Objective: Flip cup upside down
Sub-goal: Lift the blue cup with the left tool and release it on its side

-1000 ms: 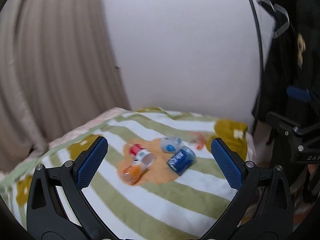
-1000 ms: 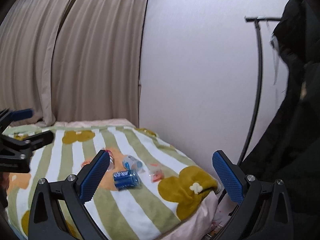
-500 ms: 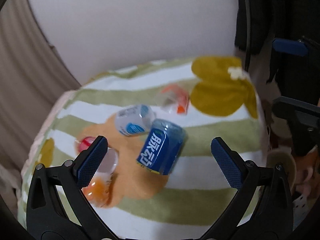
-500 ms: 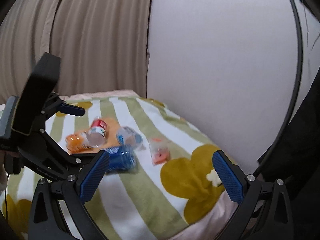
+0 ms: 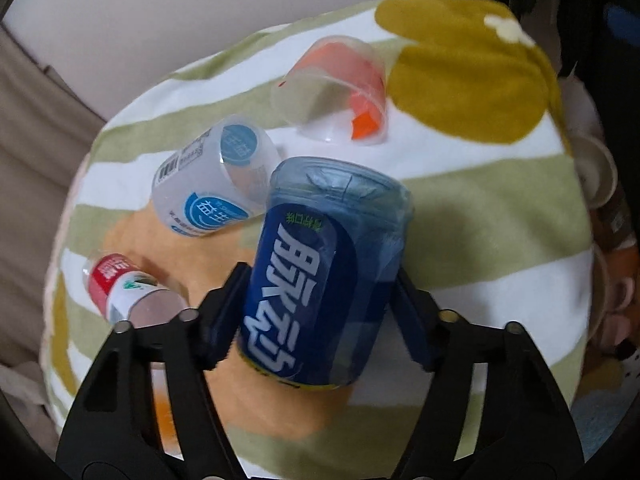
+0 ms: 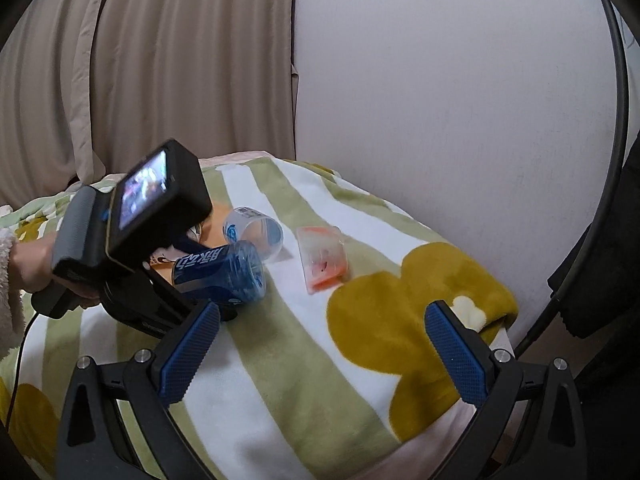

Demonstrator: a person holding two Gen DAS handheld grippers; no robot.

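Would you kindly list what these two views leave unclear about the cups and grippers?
- Left wrist view: the left gripper fingers hide their contact with the blue cup.
- Left wrist view: the red-labelled cup is partly hidden behind a finger.
- Right wrist view: the left gripper's camera body hides that cup.

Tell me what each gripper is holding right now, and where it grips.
The left gripper is shut on the blue translucent plastic cup, clamping its sides partway along the labelled body. The right gripper is open, holding nothing.

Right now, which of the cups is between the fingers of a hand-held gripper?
The dark blue cup with white lettering; the left hand-held gripper closes on it. The pale blue-labelled, orange and red-labelled cups lie apart.
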